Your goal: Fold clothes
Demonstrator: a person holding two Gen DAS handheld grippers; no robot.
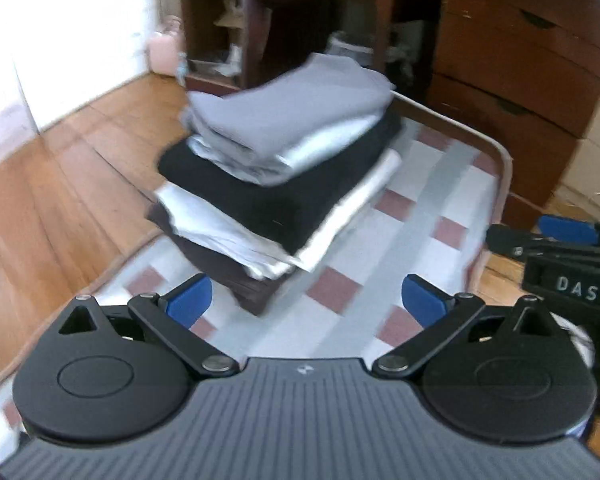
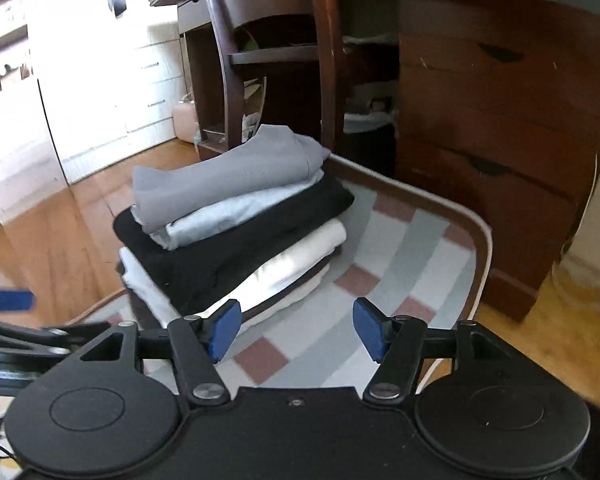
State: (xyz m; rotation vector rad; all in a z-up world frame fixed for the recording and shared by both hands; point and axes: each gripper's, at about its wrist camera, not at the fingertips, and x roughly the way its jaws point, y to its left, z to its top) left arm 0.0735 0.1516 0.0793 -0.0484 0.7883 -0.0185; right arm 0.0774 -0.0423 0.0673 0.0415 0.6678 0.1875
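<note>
A stack of folded clothes sits on a checked mat, with a grey garment on top, then pale, black, white and dark brown layers. The stack also shows in the right wrist view, grey garment uppermost. My left gripper is open and empty, just short of the stack's near corner. My right gripper is open and empty, its left pad close to the stack's near edge. The right gripper also appears at the right edge of the left wrist view.
The mat lies on a wooden floor. A dark wooden chair and a brown chest of drawers stand behind it. White drawers and a pink object are at the left.
</note>
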